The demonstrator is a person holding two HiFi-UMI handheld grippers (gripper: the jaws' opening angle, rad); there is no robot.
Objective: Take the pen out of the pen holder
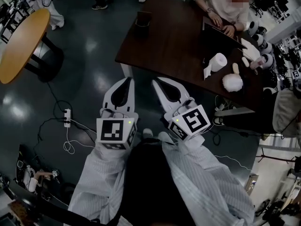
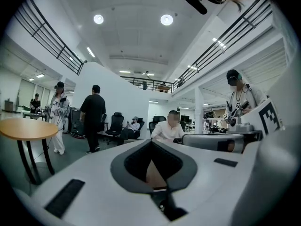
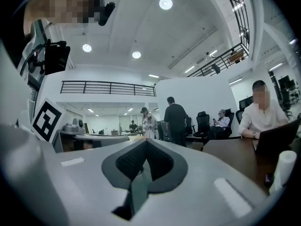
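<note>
A small dark pen holder (image 1: 142, 20) stands near the far left corner of the dark brown table (image 1: 169, 46); no pen shows in it from here. Both grippers hang over the floor, short of the table's near edge. My left gripper (image 1: 128, 80) has its white jaws pressed together with nothing between them, as the left gripper view (image 2: 153, 144) also shows. My right gripper (image 1: 157, 82) beside it points toward the table, jaws together and empty. In the right gripper view (image 3: 146, 143) the table (image 3: 235, 155) lies ahead to the right.
A person (image 1: 226, 4) sits at the table's far side with a laptop (image 1: 220, 34). A paper roll (image 1: 217, 61) and a white plush toy (image 1: 232, 81) lie at the right end. A round wooden table (image 1: 21, 44) stands left; a power strip (image 1: 67, 117) and cables lie on the floor.
</note>
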